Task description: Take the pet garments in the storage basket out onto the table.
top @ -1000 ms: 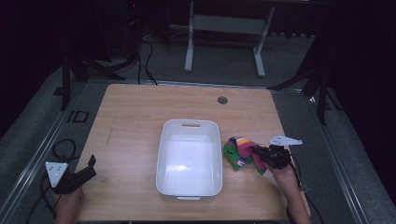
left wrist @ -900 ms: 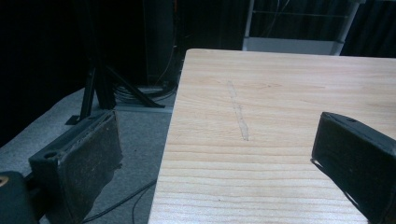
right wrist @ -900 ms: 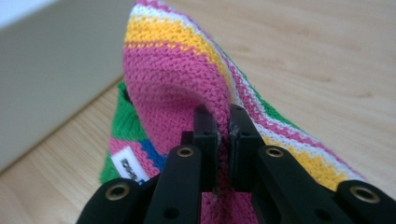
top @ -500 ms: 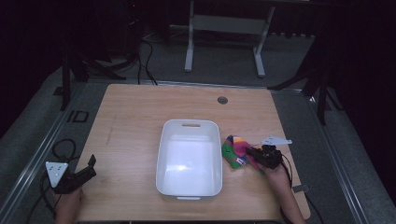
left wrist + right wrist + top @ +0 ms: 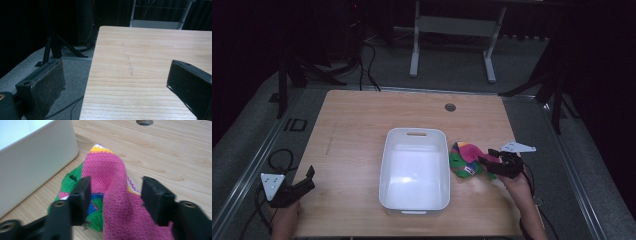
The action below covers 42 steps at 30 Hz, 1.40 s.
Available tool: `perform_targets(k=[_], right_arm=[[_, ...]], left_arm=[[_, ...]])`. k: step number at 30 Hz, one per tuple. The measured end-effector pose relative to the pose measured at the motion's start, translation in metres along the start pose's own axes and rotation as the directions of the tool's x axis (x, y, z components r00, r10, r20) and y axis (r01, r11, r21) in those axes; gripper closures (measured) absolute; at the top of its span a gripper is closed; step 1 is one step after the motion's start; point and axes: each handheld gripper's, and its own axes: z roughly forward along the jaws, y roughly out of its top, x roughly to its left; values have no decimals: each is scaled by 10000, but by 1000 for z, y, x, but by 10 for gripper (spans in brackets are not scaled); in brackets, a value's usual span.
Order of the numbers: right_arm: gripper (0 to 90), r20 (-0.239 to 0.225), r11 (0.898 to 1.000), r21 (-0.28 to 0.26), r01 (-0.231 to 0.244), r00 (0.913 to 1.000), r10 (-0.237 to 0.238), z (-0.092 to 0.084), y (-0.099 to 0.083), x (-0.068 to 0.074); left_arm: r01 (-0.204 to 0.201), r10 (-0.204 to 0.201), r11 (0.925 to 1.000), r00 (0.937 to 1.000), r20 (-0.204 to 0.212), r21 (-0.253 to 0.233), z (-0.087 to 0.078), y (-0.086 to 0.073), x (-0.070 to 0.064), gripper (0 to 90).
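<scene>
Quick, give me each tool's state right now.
Left tool: open, nothing between its jaws, at the table's corner.
Right tool: jaws have just been opening; a fold of the knitted cloth between them, not pressed.

Right claw point(image 5: 490, 159) jaws just opening, left claw point(image 5: 306, 179) jaws wide apart, low.

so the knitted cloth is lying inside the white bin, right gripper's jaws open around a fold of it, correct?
Not inside. The knitted cloth lies on the table beside the white bin, against its right wall, as the high view shows. The rest holds: the right gripper has just been opening, its jaws standing apart either side of a raised pink fold.
</scene>
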Motion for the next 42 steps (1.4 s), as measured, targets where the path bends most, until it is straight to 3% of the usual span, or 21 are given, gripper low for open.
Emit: perform_targets(k=[2, 6, 10, 13, 15, 19, 23, 26, 27, 31, 32, 33, 35, 38, 39, 41, 42], right_arm=[[363, 115, 9999, -98, -46, 9999, 48, -3, 0, -1], [146, 379, 9970, -658, -417, 9983, 443, -14, -5, -11], [139, 619, 9920, -1062, -681, 9953, 750, -24, -13, -19], [135, 1072, 9927, -1081, -540, 9921, 656, -31, -20, -24], [135, 1021, 9898, -1256, -678, 9915, 809, -35, -25, -28], [135, 1446, 9881, -1282, -851, 9841, 1035, -40, -36, -34], [136, 2217, 9844, -1528, -876, 9676, 1205, -45, -48, -36], [136, 2415, 9790, -1781, -987, 9601, 1408, -48, -55, -38], [136, 2632, 9752, -1911, -1118, 9513, 1606, -51, -62, -39], [136, 2803, 9740, -1917, -1207, 9444, 1722, -54, -71, -41], [137, 2878, 9727, -1936, -1280, 9404, 1811, -55, -75, -40], [137, 3020, 9693, -1939, -1509, 9309, 2054, -57, -83, -40], [138, 3146, 9655, -2032, -1629, 9229, 2219, -58, -89, -39], [138, 3379, 9664, -2038, -1567, 9152, 2197, -60, -94, -37], [138, 3684, 9690, -2011, -1436, 9055, 2106, -62, -97, -34], [138, 3728, 9671, -2080, -1467, 9022, 2170, -65, -100, -33], [138, 3839, 9660, -2123, -1476, 8965, 2214, -67, -102, -32]], left_arm=[[-6, 6, 10000, 10000, -1, 3, 0, 0, 0, 22], [-10, 10, 10000, 10000, -4, 17, 0, 0, 0, 22], [-14, 14, 10000, 10000, -10, 21, 0, 0, 0, 22], [-26, 26, 10000, 10000, -15, 23, 0, 0, 0, 22], [1, -1, 10000, 10000, -15, 24, 0, 0, 0, 22], [-20, 20, 10000, 10000, -13, 24, 0, 0, 0, 22], [-40, 40, 10000, 10000, -11, 24, 0, 0, 0, 22], [-69, 69, 10000, 10000, -23, 10, 0, 0, -1, 22], [-75, 75, 10000, 10000, -24, 8, 0, 0, -1, 22], [-76, 76, 10000, 10000, -20, 7, 0, 0, -1, 22], [-82, 82, 10000, 10000, -16, 0, 0, 0, -1, 22], [-85, 85, 10000, 10000, -17, 10, 0, 0, -1, 22], [-79, 79, 10000, 10000, -14, -1, 0, 0, -1, 22], [-82, 82, 10000, 10000, -15, -3, 0, 0, -1, 22], [-84, 84, 10000, 10000, -18, -4, 0, 0, -1, 22], [-81, 81, 10000, 10000, -18, -7, 0, 0, -1, 22], [-86, 86, 10000, 10000, -17, -2, 0, 0, -1, 22]])
